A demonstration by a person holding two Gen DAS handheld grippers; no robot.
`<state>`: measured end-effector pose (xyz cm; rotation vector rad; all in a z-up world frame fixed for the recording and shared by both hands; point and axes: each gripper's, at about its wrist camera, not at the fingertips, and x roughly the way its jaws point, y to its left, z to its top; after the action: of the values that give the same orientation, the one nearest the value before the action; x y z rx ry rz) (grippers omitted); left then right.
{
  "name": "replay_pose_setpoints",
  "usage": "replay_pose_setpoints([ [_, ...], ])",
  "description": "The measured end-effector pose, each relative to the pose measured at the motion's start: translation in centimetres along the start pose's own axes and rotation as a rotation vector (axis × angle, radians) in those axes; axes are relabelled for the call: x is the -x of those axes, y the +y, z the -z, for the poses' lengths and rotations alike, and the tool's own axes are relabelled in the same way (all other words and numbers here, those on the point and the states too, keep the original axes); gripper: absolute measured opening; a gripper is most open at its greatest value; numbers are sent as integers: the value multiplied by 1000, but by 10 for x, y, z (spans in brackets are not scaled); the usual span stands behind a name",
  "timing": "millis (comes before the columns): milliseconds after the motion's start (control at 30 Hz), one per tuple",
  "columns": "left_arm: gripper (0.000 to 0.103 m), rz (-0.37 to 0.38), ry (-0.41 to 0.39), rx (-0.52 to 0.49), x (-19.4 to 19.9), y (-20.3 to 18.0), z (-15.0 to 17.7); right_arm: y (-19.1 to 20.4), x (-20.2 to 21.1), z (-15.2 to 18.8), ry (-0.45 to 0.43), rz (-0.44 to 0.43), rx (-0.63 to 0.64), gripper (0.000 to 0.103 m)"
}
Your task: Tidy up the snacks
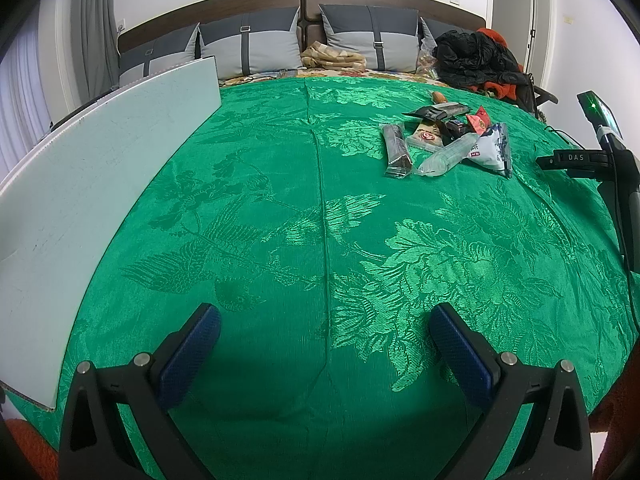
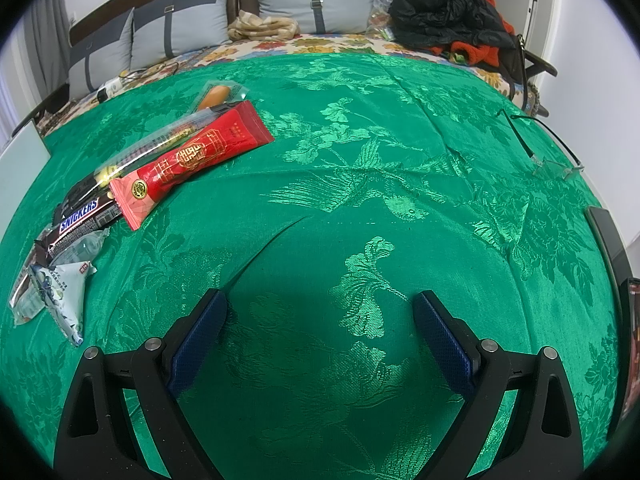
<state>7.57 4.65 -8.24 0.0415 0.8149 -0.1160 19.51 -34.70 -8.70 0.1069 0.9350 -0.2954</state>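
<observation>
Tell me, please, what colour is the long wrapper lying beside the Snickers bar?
Red with gold print, seen best in the right wrist view: the long wrapper.

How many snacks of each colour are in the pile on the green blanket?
Red packet: 1
Brown Snickers bar: 1
Orange sausage: 1
White-and-blue packet: 1
Clear packet: 1
Dark long packets: 2
Total: 7 that can be told apart; the pile overlaps, so more may hide.
</observation>
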Motion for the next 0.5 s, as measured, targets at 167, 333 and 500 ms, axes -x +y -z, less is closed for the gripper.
replay_pose_setpoints([
  [167, 103, 0, 0, 0, 0, 0, 0, 0, 0, 0, 0, 0, 0, 97],
  [333, 103, 0, 0, 0, -1, 0, 0, 0, 0, 0, 0, 0, 0, 97],
  [500, 103, 0, 0, 0, 0, 0, 0, 0, 0, 0, 0, 0, 0, 97],
])
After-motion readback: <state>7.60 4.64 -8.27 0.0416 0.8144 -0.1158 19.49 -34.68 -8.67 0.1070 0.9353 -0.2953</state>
